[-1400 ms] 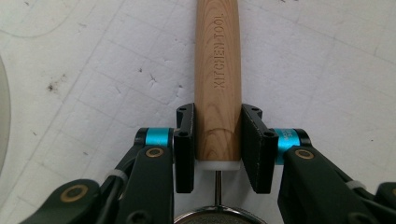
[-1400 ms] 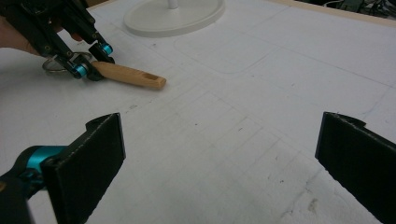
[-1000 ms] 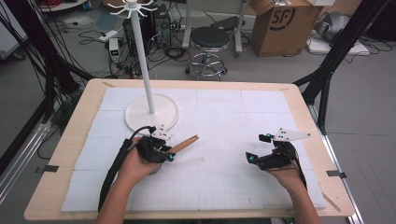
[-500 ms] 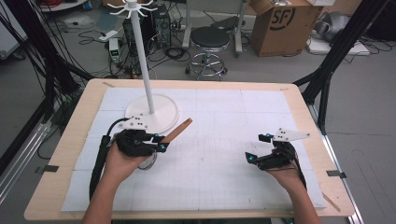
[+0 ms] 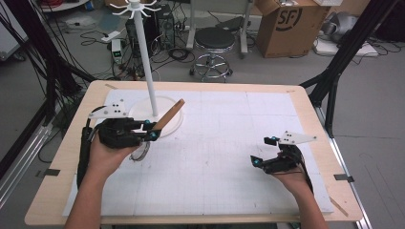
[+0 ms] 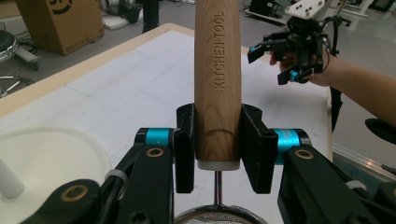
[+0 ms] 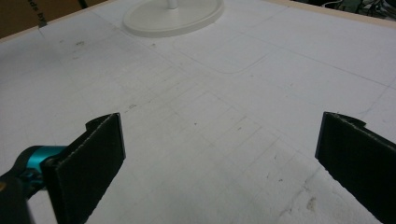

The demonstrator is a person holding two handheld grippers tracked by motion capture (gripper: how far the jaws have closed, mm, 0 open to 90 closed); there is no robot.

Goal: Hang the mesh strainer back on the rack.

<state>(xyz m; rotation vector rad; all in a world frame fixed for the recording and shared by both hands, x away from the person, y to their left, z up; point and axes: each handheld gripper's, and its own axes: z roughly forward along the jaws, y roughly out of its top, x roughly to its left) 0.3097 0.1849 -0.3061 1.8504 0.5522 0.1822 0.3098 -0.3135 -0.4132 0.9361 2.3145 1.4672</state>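
My left gripper [image 5: 152, 131] is shut on the wooden handle [image 5: 169, 114] of a small mesh strainer, held above the table at the left. The handle, stamped "KITCHEN TOOL" [image 6: 217, 84], sits squeezed between the two black pads [image 6: 186, 147] and points toward the white stand's pole [image 5: 145, 62]. The strainer's metal ring [image 5: 139, 153] hangs below the hand, and its rim [image 6: 217, 217] shows under the jaws. My right gripper [image 5: 255, 162] rests low at the right with its jaws wide apart [image 7: 219, 158] and nothing between them.
A white hook stand rises from a round base [image 5: 172, 125] at the back left, with hooks at its top [image 5: 134, 6]. A white gridded mat [image 5: 229, 143] covers the wooden table. Beyond the table stand a stool [image 5: 216, 40] and a cardboard box [image 5: 291, 24].
My left hand has lifted the strainer and carried it left and back toward the stand; the handle now overlaps the stand's base. The right hand has stayed put.
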